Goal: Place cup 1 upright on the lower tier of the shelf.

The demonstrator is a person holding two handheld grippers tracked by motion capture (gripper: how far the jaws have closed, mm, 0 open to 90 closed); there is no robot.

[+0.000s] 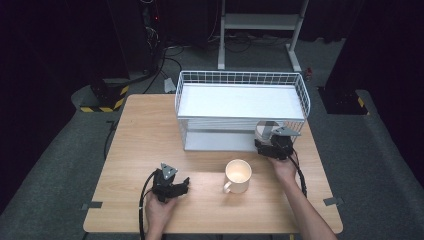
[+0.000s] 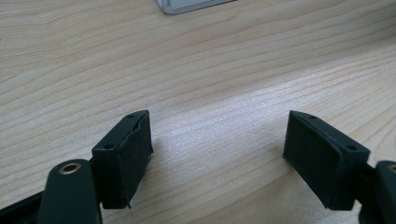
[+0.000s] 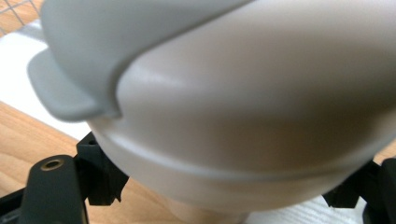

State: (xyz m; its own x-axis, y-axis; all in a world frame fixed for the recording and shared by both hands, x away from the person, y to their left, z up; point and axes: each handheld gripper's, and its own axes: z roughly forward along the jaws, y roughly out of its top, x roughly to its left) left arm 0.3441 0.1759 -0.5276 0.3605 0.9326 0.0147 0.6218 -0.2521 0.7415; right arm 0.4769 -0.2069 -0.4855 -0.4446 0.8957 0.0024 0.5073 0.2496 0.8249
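My right gripper (image 1: 272,142) is at the front right corner of the white wire rack (image 1: 240,80), by its lower shelf. In the right gripper view the right gripper (image 3: 229,189) is shut on a white rounded cup (image 3: 252,121) with a grey lid (image 3: 112,42); the black pads (image 3: 100,175) press on both its sides. From above the cup (image 1: 264,129) shows as a pale round shape just above the gripper. My left gripper (image 1: 183,187) rests low on the wooden table (image 1: 145,140) at the front left. Its jaws (image 2: 217,154) stand open over bare wood.
A cream mug (image 1: 238,175) stands upright on the table between the two hands, handle toward the front left. The rack has a white top tray with wire walls and an open shelf below. A corner of the rack's base (image 2: 191,4) lies ahead of the left gripper.
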